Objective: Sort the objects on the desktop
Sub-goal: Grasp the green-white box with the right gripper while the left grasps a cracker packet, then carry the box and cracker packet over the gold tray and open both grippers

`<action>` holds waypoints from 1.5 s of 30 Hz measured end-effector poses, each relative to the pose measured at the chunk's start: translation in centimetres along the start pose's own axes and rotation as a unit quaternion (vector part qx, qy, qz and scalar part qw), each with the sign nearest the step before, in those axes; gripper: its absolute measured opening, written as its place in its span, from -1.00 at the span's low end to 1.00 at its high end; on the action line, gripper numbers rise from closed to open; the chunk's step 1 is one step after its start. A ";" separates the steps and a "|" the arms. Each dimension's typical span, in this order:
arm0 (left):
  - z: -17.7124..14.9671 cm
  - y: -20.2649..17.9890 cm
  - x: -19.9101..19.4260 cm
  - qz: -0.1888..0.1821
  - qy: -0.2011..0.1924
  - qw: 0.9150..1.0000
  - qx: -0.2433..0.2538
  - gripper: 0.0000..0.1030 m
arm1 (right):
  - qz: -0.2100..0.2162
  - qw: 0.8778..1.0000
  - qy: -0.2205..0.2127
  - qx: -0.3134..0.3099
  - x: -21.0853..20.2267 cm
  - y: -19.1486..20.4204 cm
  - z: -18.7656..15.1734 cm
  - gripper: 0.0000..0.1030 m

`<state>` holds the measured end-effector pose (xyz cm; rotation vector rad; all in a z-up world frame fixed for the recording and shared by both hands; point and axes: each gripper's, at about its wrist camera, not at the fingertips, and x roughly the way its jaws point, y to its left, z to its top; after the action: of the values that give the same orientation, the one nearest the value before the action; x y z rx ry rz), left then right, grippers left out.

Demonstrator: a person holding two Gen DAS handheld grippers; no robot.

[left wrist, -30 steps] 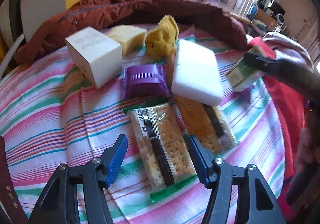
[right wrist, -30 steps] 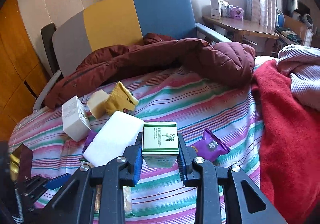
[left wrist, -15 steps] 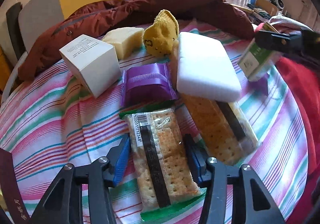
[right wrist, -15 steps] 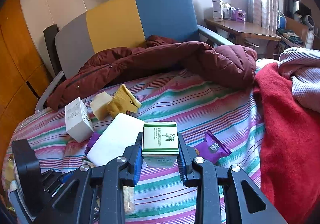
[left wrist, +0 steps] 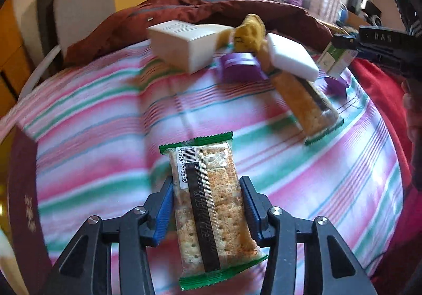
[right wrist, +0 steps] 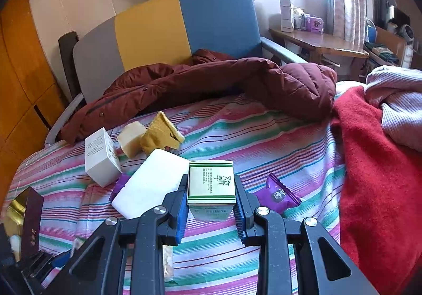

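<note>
My left gripper (left wrist: 207,205) is shut on a green-edged cracker packet (left wrist: 211,205) and holds it above the striped cloth (left wrist: 92,136). A second cracker packet (left wrist: 306,102) lies further right, partly under a white sponge block (left wrist: 290,60). My right gripper (right wrist: 211,202) is shut on a small green-and-white box (right wrist: 211,185), also seen at the right edge of the left wrist view (left wrist: 336,60). On the cloth lie a white carton (right wrist: 100,156), a purple pouch (left wrist: 237,68), a purple candy wrapper (right wrist: 278,193), a yellow cloth (right wrist: 161,135) and a pale wedge (right wrist: 130,138).
A maroon jacket (right wrist: 211,84) lies along the far side before a grey, yellow and blue chair back (right wrist: 158,31). A red blanket (right wrist: 377,176) and a pink sweater (right wrist: 395,100) lie at the right. A dark maroon box (right wrist: 31,221) stands at the left.
My left gripper closed on the near cracker packet and lifted it back and left, away from the other packet. My right gripper stays shut on the green-and-white box.
</note>
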<state>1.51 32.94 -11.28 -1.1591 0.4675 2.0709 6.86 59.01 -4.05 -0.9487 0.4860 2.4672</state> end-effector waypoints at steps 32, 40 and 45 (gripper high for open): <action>-7.4 18.9 -14.3 0.084 -0.117 0.971 -0.192 -0.06 | 0.076 0.994 -0.041 -0.068 -8.5 11.3 -0.8 -0.42; -10.7 24.5 -15.7 0.125 -0.118 0.952 -0.252 -0.06 | 0.190 0.972 -0.009 -0.135 -9.7 22.5 -3.7 -0.42; -12.1 27.0 -16.1 0.138 -0.119 0.944 -0.275 -0.06 | 0.252 0.952 0.019 -0.173 -9.7 29.4 -6.1 -0.42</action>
<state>-5.42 0.63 -4.86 -1.1687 -0.0878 2.6507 1.17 28.82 3.08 -1.1180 0.3416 3.0759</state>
